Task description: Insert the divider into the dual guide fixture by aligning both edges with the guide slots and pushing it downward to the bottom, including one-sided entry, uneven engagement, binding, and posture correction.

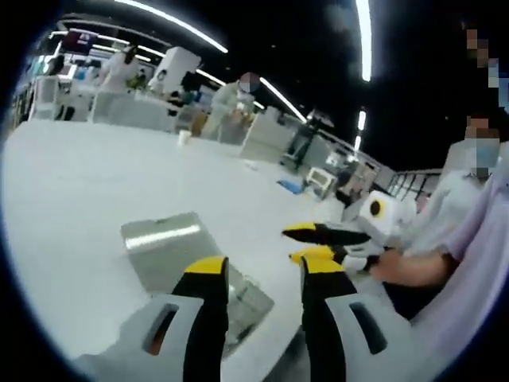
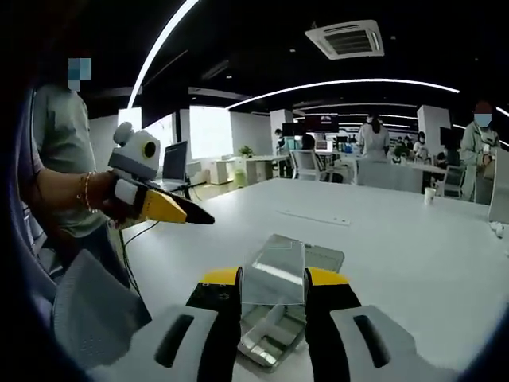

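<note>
1. Left gripper view: the left gripper (image 1: 260, 278) hangs over the white table (image 1: 71, 207). Its yellow-tipped jaws are apart and hold nothing. Just past them on the table is the shiny fixture (image 1: 179, 263), with a flat plate leaning up from it. The right gripper (image 1: 326, 243) comes in from the right, held by a person's hand (image 1: 402, 267).

2. Right gripper view: the right gripper (image 2: 272, 288) has its jaws pressed on the clear divider (image 2: 274, 274), one on each side edge. The divider stands up between them, above the fixture (image 2: 278, 330). The left gripper (image 2: 163, 205) shows off to the left.

3. To do this step well, I think the divider should be kept straight, so both edges meet the slots together, then pushed down slowly.

4. The slots are too small to make out. I cannot tell if the divider's bottom edge is in the fixture yet. The left gripper view is blurry.
</note>
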The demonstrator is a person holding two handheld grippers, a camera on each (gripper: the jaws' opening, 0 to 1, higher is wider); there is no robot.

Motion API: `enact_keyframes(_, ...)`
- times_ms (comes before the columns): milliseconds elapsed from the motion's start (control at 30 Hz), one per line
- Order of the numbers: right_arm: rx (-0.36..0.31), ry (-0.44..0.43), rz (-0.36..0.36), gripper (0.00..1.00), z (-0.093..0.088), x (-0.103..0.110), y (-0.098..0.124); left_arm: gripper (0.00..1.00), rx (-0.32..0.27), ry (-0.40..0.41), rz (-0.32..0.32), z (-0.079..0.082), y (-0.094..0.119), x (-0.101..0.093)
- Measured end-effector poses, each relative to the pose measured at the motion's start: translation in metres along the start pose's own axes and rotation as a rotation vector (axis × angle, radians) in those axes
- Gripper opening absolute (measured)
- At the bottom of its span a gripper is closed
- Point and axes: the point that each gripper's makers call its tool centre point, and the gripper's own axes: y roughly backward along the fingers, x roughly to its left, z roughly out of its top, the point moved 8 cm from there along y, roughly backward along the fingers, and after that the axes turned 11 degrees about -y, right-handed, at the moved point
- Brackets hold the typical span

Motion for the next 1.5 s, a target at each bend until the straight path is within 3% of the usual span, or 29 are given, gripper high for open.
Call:
enact_keyframes(100, -0.001, 0.003, 0.006, 0.26, 0.0, 0.002, -0.001, 0.23, 0.003, 0.076, -0.02, 0.002, -0.008, 0.0)
enact_keyframes(333, -0.007, 0.005, 0.017, 0.26, 0.001, 0.005, -0.002, 0.26, 0.033, 0.157, -0.065, -0.001, -0.026, -0.003)
enact_keyframes(567, -0.011, 0.011, 0.028, 0.26, 0.001, 0.009, -0.002, 0.24, 0.058, 0.232, -0.081, -0.005, -0.038, -0.008)
enact_keyframes(1500, 0.01, 0.103, 0.054, 0.26, -0.004, 0.023, -0.002, 0.03, 0.134, 0.344, -0.102, -0.018, -0.049, -0.015)
